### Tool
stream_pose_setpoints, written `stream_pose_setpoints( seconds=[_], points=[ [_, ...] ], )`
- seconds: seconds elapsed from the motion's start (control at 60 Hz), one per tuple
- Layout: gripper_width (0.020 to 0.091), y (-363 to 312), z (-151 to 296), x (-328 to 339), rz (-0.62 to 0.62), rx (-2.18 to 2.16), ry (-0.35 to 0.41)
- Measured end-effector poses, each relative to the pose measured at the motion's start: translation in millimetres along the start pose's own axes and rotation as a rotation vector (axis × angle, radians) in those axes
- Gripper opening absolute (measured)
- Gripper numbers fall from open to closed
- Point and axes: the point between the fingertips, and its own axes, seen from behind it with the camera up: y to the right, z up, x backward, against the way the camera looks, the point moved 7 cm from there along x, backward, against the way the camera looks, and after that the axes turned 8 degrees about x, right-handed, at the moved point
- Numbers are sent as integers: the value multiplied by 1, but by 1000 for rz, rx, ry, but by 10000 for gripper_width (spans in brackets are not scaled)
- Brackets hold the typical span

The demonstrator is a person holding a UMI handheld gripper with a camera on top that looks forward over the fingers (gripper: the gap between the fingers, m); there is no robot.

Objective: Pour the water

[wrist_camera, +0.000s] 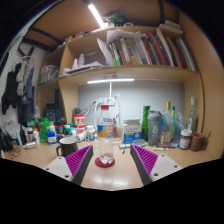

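Observation:
A clear drinking glass (105, 150) stands upright on a round red coaster (105, 162) on the light wooden desk (110, 178). It sits between the tips of my gripper (110, 148), nearer the left one, with a gap on each side. My gripper is open and holds nothing; its magenta pads (70, 160) spread wide to left and right. Behind the glass a tall clear bottle (107, 120) with a yellow and red label stands at the back of the desk.
A black mug (67, 146) sits just left of the left finger. Several bottles, jars and boxes (132, 128) line the back of the desk. A jar (185, 139) stands at the right. Above is a lit shelf of books (140, 50).

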Motion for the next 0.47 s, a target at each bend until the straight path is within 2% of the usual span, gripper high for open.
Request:
stream_pose_setpoints(
  seconds=[0.233,0.467],
  points=[
    [841,5,-5,104,21,-81,18],
    [840,0,-13,157,64,-94,38]
  ],
)
